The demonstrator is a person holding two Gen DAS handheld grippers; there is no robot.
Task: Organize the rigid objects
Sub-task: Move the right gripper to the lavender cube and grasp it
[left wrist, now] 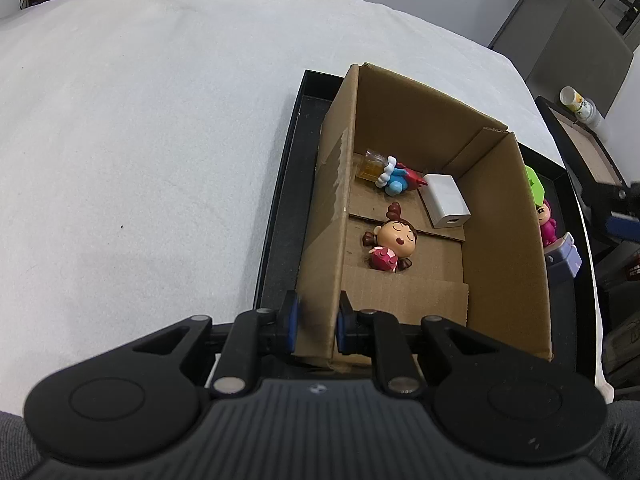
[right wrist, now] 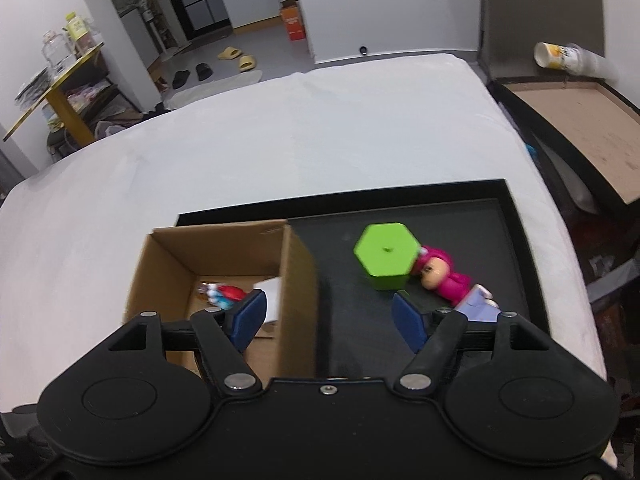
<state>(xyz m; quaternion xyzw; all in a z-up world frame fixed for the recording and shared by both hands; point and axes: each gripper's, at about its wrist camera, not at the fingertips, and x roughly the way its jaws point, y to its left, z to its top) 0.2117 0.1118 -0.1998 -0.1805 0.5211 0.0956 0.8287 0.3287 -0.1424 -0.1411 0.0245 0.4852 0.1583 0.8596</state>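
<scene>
Blue-padded fingers (left wrist: 294,320) of the left gripper (left wrist: 316,320) pinch the near-left wall of the brown cardboard box (left wrist: 332,216), which sits open-topped in a black tray (right wrist: 516,240). Right gripper (right wrist: 328,316) hangs spread wide above the tray, near a green hexagonal block (right wrist: 386,254).

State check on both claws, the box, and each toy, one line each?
left claw: shut on the cardboard box wall
right claw: open, empty
cardboard box: upright, open top, in the black tray
antler doll: on its back in the box
white adapter: lying in the box
blue figure: lying in the box
green hexagon: on the tray, outside the box
pink doll: lying beside the hexagon
</scene>
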